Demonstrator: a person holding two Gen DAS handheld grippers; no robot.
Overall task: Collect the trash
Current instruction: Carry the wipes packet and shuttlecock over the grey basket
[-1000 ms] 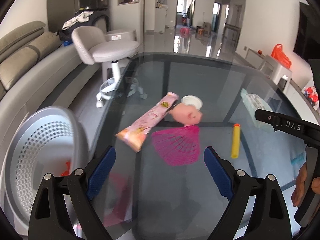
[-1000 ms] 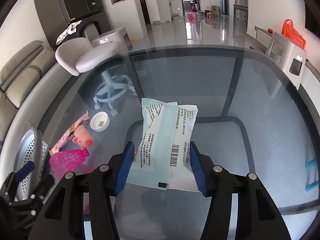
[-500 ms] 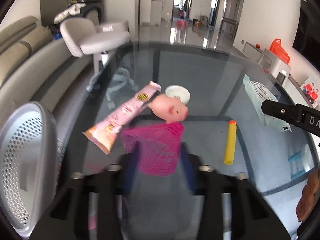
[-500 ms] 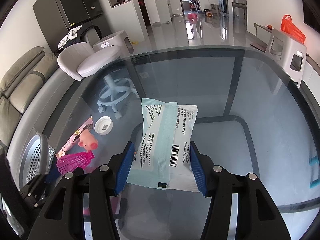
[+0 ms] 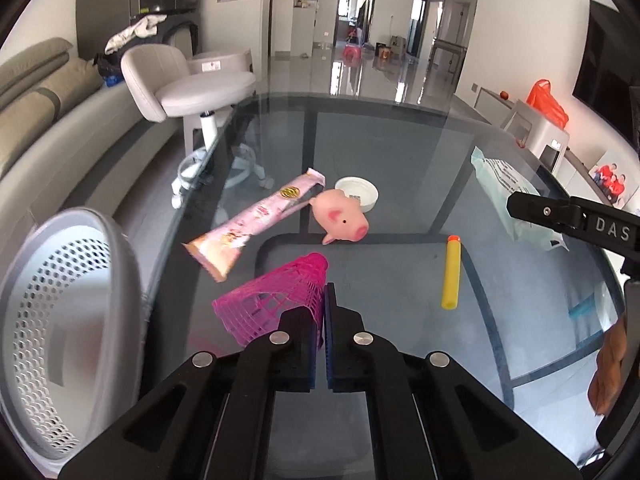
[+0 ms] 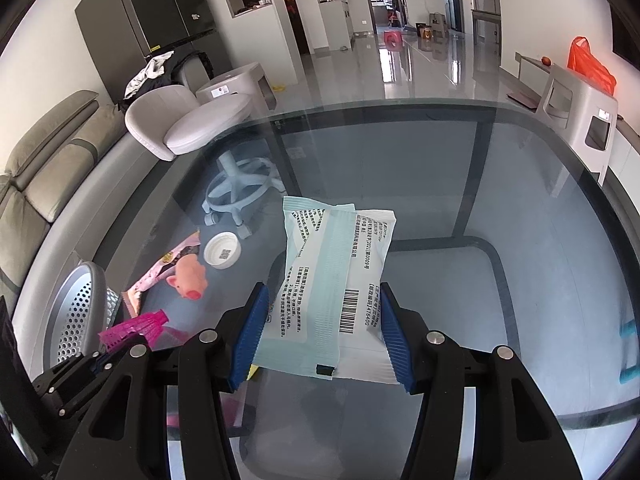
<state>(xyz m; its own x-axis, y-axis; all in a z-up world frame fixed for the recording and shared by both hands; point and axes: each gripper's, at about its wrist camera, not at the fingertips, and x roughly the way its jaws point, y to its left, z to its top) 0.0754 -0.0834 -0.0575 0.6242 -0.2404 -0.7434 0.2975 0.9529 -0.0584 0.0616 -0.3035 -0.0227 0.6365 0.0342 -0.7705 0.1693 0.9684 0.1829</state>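
bin: a perforated grey basket (image 5: 60,320) stood at the far left, just off the rim of the glass surface (image 5: 400,136), mouth turned toward the things.
wrapper: a long pink snack wrapper (image 5: 256,222) lay flat near that rim; it looked light, thin and slippery, best pinched at a crimped end.
mesh: a pink plastic net (image 5: 272,300) was held by one edge in the left gripper (image 5: 322,320), jaws nearly closed on it; it seemed to be lifted clear of the glass, though the view did not settle that. springy and almost weightless, it should hold by any strand.
toys: a rubber pig (image 5: 340,220), a white cap (image 5: 358,194) and a yellow foam dart (image 5: 451,272) lay apart in the middle.
packet: a pale green sealed pouch (image 6: 332,276) lay between the wide-open jaws of the right gripper (image 6: 320,332), not clamped; soft and slick, it would take a squeeze across its width.
room: open glass to the right and far side; leftward the path to the basket crossed the rim.
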